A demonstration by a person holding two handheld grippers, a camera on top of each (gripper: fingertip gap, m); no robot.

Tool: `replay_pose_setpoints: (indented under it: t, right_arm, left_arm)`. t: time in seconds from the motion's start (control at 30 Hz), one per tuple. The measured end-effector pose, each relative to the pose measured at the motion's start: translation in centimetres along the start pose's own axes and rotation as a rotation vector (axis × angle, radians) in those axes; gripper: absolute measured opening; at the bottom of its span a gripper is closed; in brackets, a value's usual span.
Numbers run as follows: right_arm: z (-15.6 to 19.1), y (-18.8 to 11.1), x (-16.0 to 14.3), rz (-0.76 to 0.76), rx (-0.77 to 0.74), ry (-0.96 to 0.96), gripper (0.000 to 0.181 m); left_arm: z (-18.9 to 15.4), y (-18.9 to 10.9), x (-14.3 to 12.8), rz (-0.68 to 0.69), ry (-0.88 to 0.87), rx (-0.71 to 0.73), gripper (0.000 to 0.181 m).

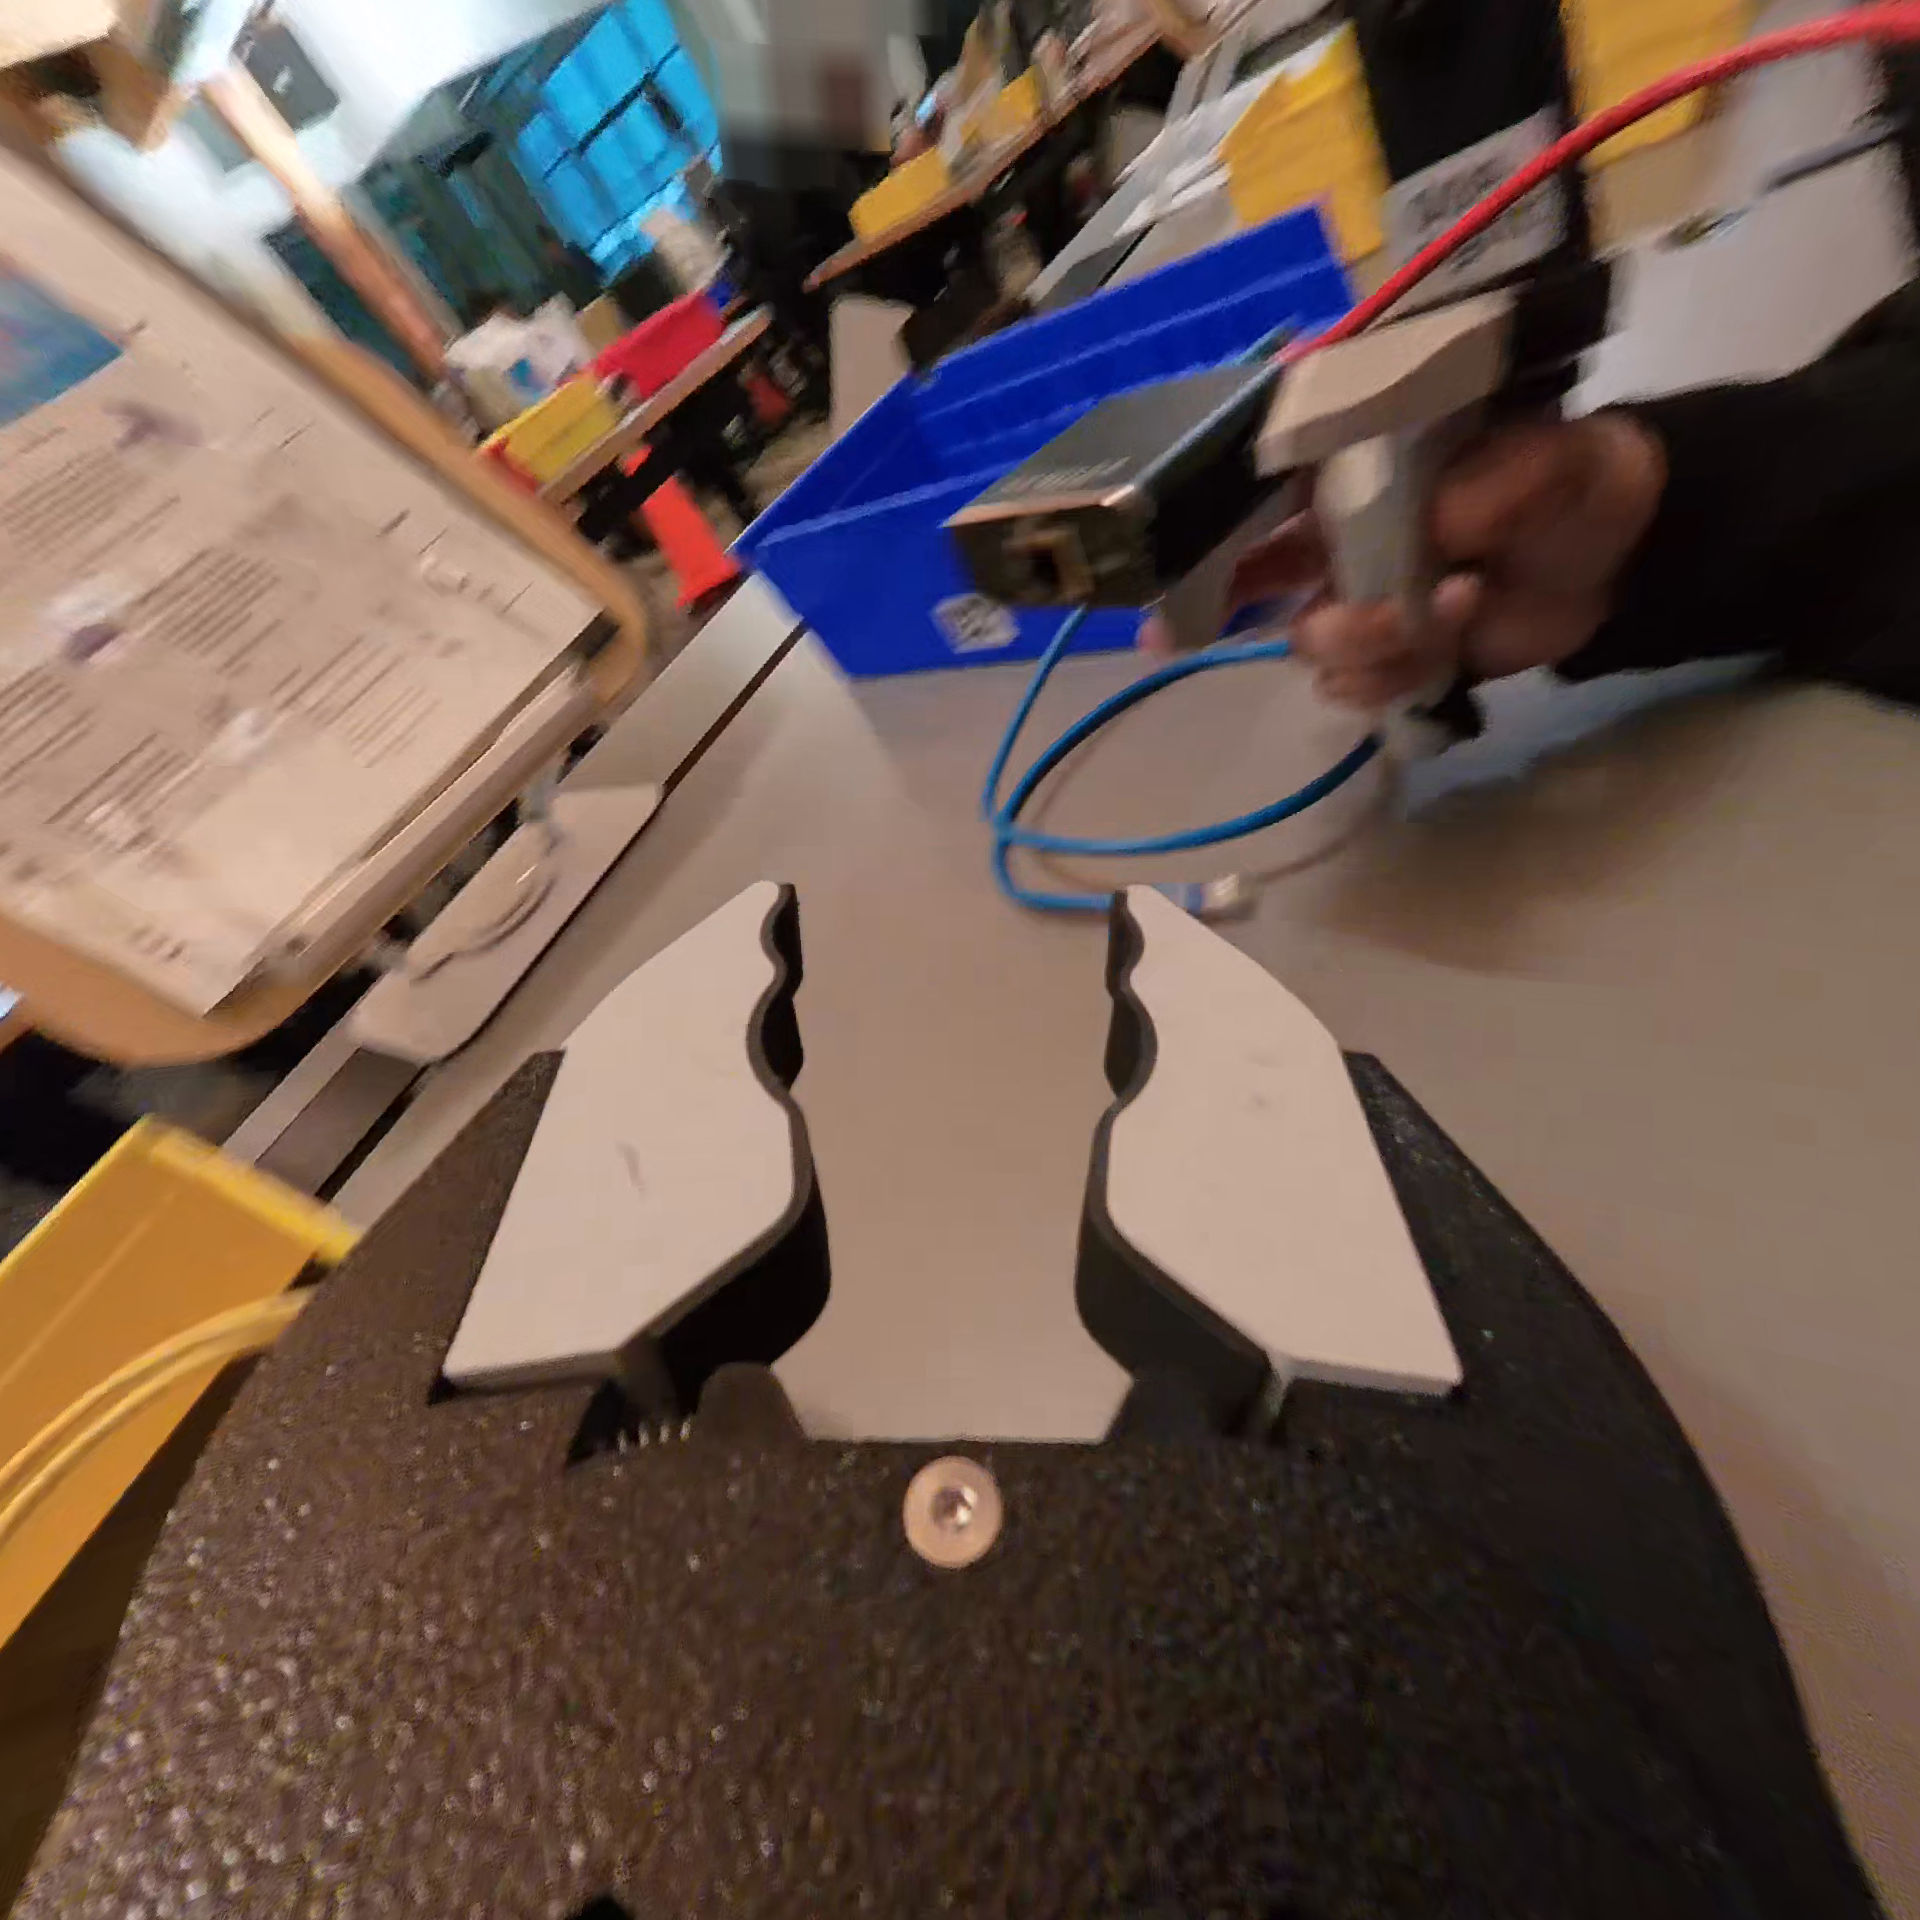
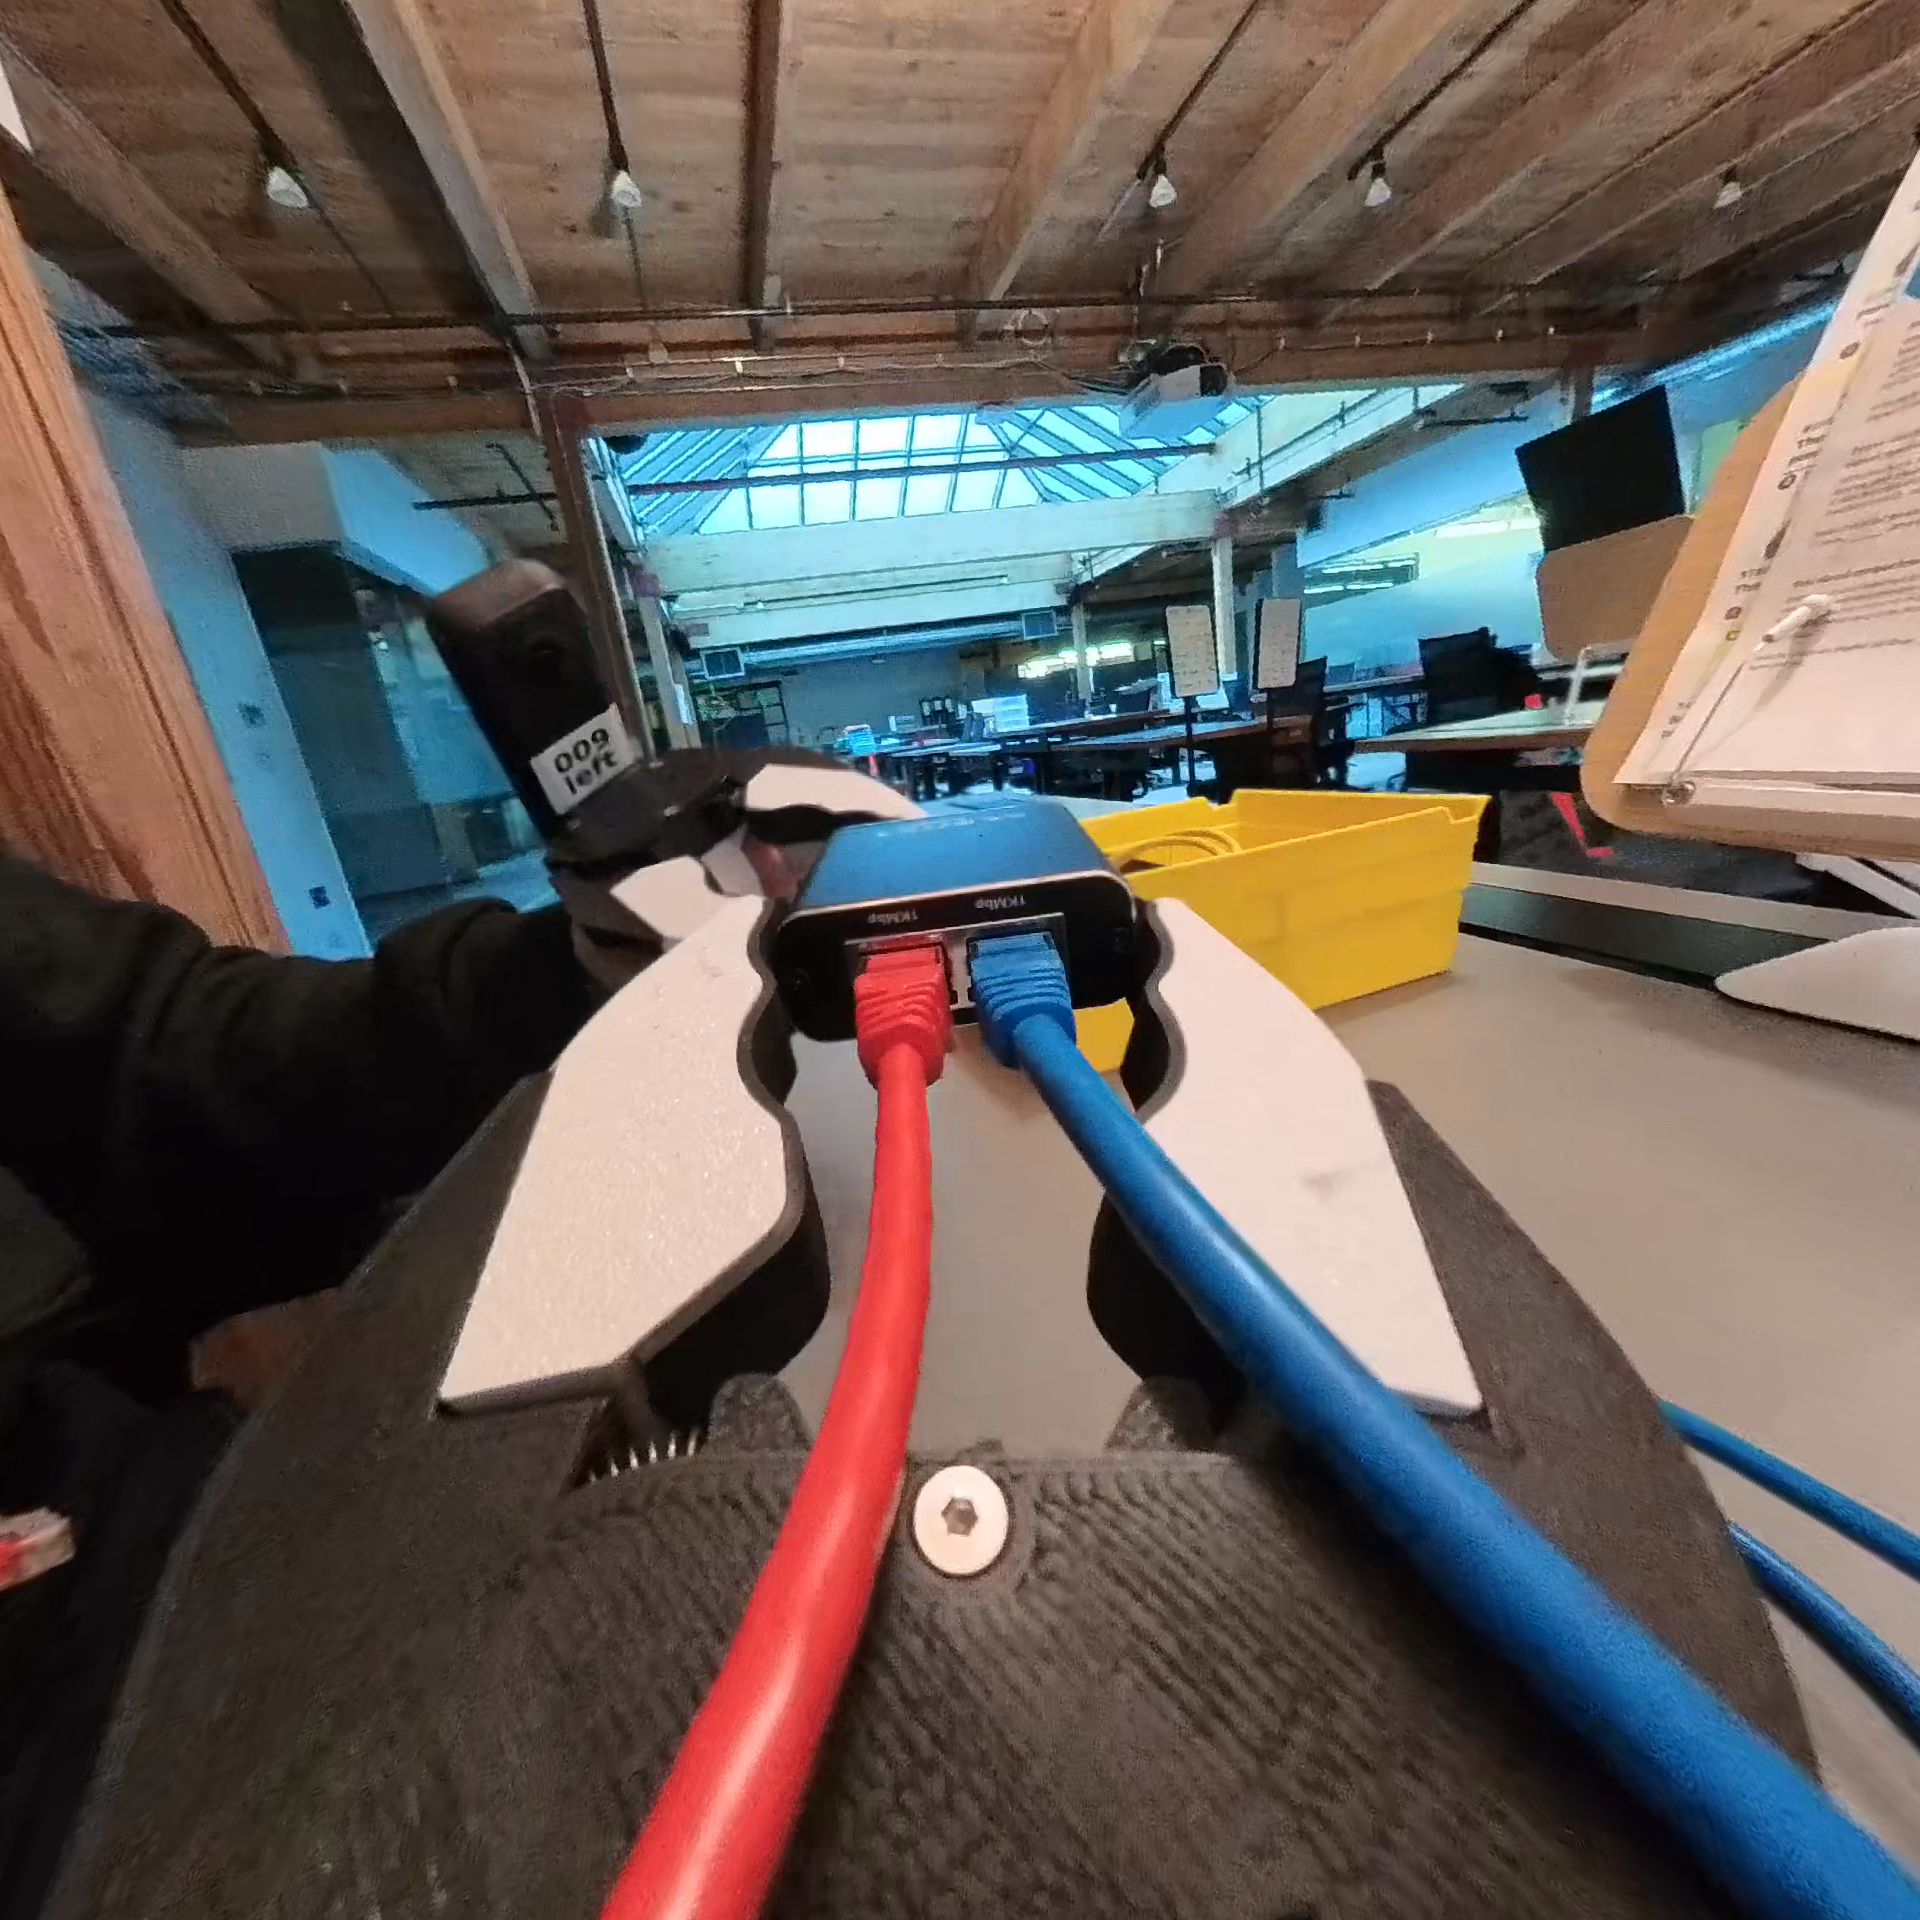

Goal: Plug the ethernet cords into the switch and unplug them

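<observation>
Red cord [image 2: 904, 997] and blue cord [image 2: 1023, 982] are plugged into the switch [image 2: 951, 868], gripped by right tongs [image 2: 961, 997]; unplugging remains; left tongs [image 1: 951, 935] are held open, empty.

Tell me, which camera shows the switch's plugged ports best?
The right wrist view: the switch sits close and sharp between the right gripper's fingers, red cord and blue cord plugged side by side. The left wrist view shows it farther off, blurred, from its other end.

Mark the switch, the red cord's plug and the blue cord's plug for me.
switch [image 2: 951, 857]: right wrist view, on its top face.
red cord's plug [image 2: 902, 992]: right wrist view, on the boot at the port.
blue cord's plug [image 2: 1020, 982]: right wrist view, on the boot at the port.
</observation>
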State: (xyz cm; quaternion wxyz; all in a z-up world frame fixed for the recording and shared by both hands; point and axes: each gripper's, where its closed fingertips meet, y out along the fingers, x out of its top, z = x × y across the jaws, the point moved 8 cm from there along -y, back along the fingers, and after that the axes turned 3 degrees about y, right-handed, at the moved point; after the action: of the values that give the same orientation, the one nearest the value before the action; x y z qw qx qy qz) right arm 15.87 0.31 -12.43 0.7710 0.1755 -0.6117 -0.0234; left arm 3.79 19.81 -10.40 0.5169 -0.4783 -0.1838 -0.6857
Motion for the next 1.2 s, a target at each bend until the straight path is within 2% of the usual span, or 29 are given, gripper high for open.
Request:
replay_pose_setpoints:
  t: [0.13,0.2,0.27,0.43,0.53,0.6,0.63,0.7,0.77,0.9,1.0,1.1,1.2]
  right_arm:
    - [0.0,0.1,-0.5,0.006,-0.003,-0.03,0.063]
    - [0.0,0.4,-0.9,0.026,-0.003,-0.036,0.063]
    - [0.0,0.5,-1.1,0.033,-0.002,-0.042,0.063]
    - [0.1,0.4,-1.3,0.038,0.004,-0.044,0.063]
    - [0.1,0.1,-1.2,0.016,0.013,-0.037,0.063]
    - [0.2,0.1,-1.2,0.011,0.029,-0.039,0.064]
    - [0.3,0.1,-1.1,0.011,0.042,-0.038,0.063]
    - [0.5,0.1,-1.0,-0.007,0.076,-0.026,0.063]
    - [0.6,0.0,-0.8,-0.029,0.098,-0.011,0.063]
    - [0.0,-0.3,-1.0,0.005,0.031,-0.016,0.063]
    - [0.1,-0.2,-1.1,0.007,0.03,-0.024,0.063]
    - [0.2,-0.1,-1.0,0.003,0.041,-0.023,0.063]
    - [0.2,0.0,-1.0,0.002,0.052,-0.021,0.063]
  left_arm:
    - [7.4,-2.8,-2.7,0.299,-0.121,0.319,0.054]
    - [10.7,-3.3,-5.0,0.527,-0.275,0.345,0.053]
    - [12.9,-2.4,-7.4,0.642,-0.421,0.29,0.049]
    - [15.7,1.5,-11.9,0.553,-0.881,0.11,0.038]
    - [16.3,2.8,-13.1,0.465,-1.012,0.036,0.032]
    - [16.5,3.2,-13.7,0.451,-1.094,0.011,0.036]
    - [16.5,3.3,-13.7,0.431,-1.118,-0.016,0.029]
    - [16.4,3.3,-13.6,0.399,-1.137,-0.054,0.019]
    - [16.5,3.0,-13.4,0.358,-1.126,-0.083,0.0]
    - [16.8,1.2,-10.6,0.163,-1.009,-0.06,0.0]
    - [16.8,-0.5,-7.5,0.105,-0.898,-0.055,0.0]
    - [17.4,-1.3,-6.2,0.234,-0.869,0.048,0.001]
    - [17.9,-0.4,-7.8,0.408,-0.911,0.128,0.003]
